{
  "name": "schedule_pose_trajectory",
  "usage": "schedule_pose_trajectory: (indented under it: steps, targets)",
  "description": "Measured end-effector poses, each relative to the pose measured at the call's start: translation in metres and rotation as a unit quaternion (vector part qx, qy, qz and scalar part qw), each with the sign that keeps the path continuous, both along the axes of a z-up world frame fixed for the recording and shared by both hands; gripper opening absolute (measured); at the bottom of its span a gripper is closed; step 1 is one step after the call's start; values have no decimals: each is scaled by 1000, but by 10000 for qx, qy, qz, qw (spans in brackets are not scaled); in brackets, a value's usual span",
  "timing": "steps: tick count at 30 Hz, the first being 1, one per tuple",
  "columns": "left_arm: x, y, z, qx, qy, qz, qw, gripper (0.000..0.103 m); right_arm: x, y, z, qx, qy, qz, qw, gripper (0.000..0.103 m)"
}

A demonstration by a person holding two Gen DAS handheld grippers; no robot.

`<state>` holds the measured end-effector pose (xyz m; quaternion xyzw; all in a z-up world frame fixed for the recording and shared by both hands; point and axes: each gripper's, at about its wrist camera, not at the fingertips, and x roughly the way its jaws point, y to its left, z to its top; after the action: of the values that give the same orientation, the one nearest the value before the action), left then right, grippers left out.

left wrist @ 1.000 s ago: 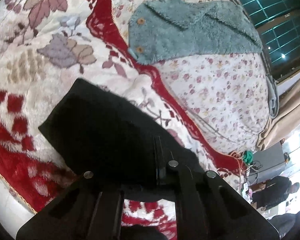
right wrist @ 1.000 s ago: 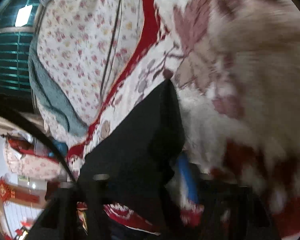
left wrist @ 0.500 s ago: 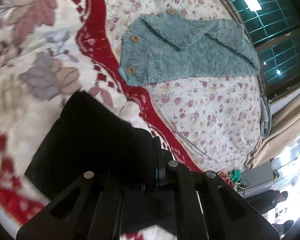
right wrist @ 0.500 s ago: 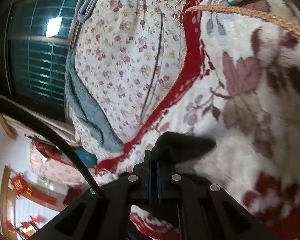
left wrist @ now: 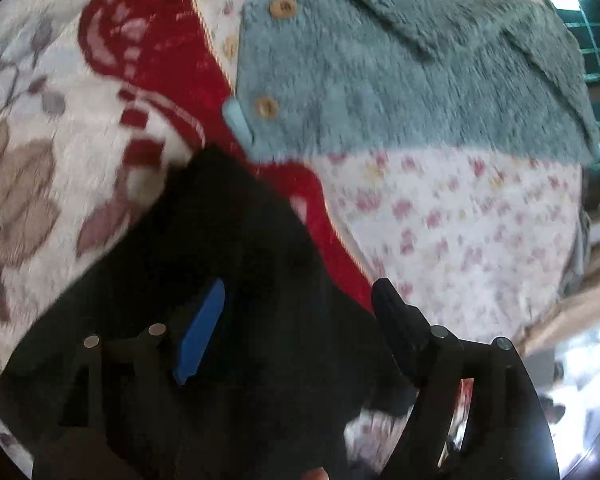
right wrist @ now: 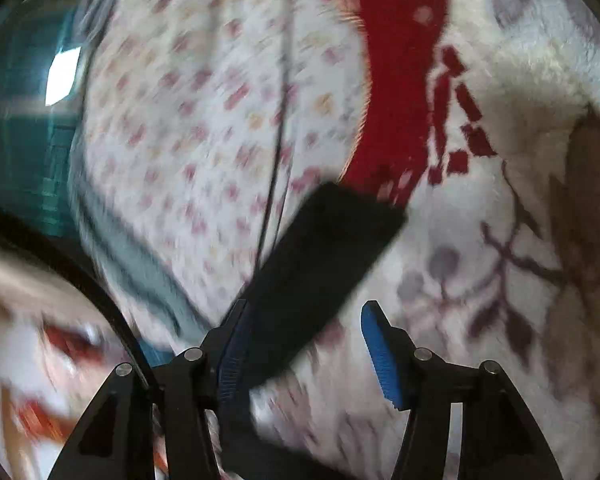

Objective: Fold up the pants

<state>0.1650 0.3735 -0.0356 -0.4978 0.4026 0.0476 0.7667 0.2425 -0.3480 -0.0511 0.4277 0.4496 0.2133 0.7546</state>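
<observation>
The black pants [left wrist: 204, 280] lie on a fleecy red-and-white blanket [left wrist: 52, 128]. In the left wrist view my left gripper [left wrist: 300, 300] hovers over the dark cloth, its jaws opening wide; the blue pad [left wrist: 200, 340] and the far finger [left wrist: 396, 320] do not press on it. In the right wrist view a black strip of the pants [right wrist: 320, 264] lies between the fingers of my right gripper [right wrist: 304, 332], close to the left blue pad [right wrist: 232, 356]. Its jaws are opening too, and the right pad [right wrist: 380, 356] stands clear of the cloth.
A fluffy teal garment with wooden buttons [left wrist: 380, 68] lies just beyond the pants on a floral sheet [left wrist: 460, 220]. A dark cable [right wrist: 276, 136] runs across that sheet. A green-lit window [right wrist: 24, 120] is at the bed's far side.
Both grippers were shut on the black pants and now stand open with the cloth let go. Both hands have moved across the bed, the left closer to the teal garment.
</observation>
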Motion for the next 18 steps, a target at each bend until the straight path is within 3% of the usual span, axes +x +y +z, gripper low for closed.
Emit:
schedule_pose_trajectory:
  steps: [4,9,14,18]
  targets:
    - [-61,3,13,-334,-542,-337,9974,77,-62,-15,16,-1030,-201,638,9924,56]
    - [-155,38,26,-25,-894,-69,9960,85,-136,-54,7,-1660,-40,1131,9796,56]
    - [-179,32,-8,-404,-632,-5,9972,85,-168,-74,-15,-1054,-173,1120,9880,56]
    - [-165,11,-28,-64,-268,-25,9996,85,-176,-73,-22,-526,-102,884,9946,56]
